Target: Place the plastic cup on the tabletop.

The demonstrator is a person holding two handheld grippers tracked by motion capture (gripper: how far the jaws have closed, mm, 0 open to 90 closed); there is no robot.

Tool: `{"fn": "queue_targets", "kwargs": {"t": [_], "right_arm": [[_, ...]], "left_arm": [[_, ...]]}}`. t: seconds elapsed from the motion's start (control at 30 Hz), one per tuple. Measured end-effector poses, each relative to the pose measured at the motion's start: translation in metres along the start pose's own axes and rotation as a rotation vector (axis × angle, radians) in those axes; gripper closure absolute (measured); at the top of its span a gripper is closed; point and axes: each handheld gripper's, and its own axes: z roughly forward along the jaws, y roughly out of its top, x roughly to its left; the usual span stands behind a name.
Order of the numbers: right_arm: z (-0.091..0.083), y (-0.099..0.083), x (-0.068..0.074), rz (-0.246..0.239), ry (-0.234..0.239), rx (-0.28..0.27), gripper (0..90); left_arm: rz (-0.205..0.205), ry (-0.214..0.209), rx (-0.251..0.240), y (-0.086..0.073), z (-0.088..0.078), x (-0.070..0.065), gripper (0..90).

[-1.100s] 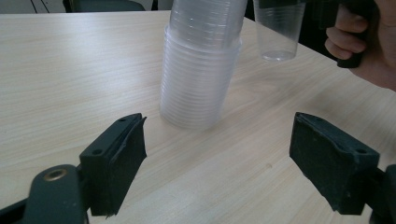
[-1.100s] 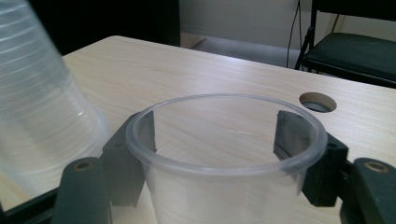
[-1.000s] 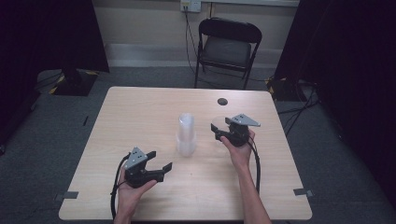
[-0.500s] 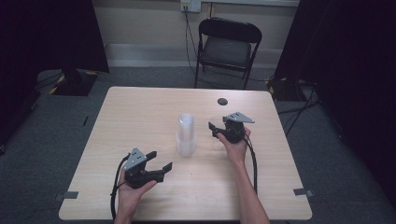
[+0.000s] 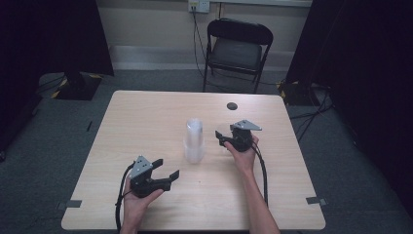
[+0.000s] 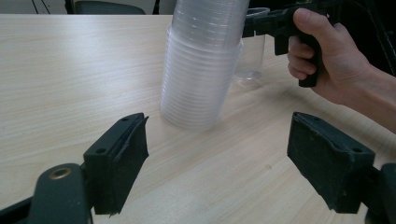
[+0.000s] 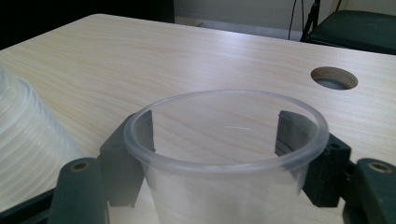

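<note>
My right gripper has a single clear, thin-walled plastic cup between its fingers, one on each side just under the rolled rim. The fingers have just been opening, and I cannot tell whether the pads still press on the wall. In the left gripper view the cup stands on the pale wood tabletop, just beside the tall stack of nested clear plastic cups at the middle.

I judge this cup to be nearly weightless, springy and slick: it would buckle inward under a hard squeeze and slide out of a loose one. The rim is its stiffest ring, so just below it is where I would take hold, with light pressure, keeping the cup upright. Empty, it could tip at a nudge, so I would back away straight.

My left gripper rests near the front edge, its fingers wide apart on nothing, facing the stack.
</note>
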Motion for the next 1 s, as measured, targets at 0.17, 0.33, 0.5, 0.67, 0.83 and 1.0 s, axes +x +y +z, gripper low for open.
{"fn": "queue_targets", "kwargs": {"t": [0.17,0.33,0.5,0.67,0.83,1.0], "right_arm": [[-0.005,-0.002,-0.001,-0.002,-0.001,-0.002,27.9],[-0.011,-0.005,-0.002,-0.003,-0.001,-0.007,27.8],[-0.017,-0.009,-0.002,-0.009,-0.003,-0.011,28.0],[-0.022,-0.014,-0.001,-0.009,-0.004,-0.014,28.1],[-0.027,-0.019,-0.002,-0.005,-0.003,-0.015,28.6],[-0.028,-0.022,-0.002,0.001,-0.001,-0.003,28.7]], "left_arm": [[-0.003,0.000,0.001,0.000,0.000,0.000,20.1],[-0.004,-0.002,0.002,0.000,0.001,-0.001,20.1],[0.000,-0.006,-0.001,0.001,0.001,-0.002,20.1],[0.000,-0.008,0.000,0.001,0.001,-0.002,20.1],[-0.003,-0.016,-0.001,0.001,0.001,-0.003,20.1],[-0.005,-0.020,-0.004,0.001,0.000,-0.003,20.1]]}}
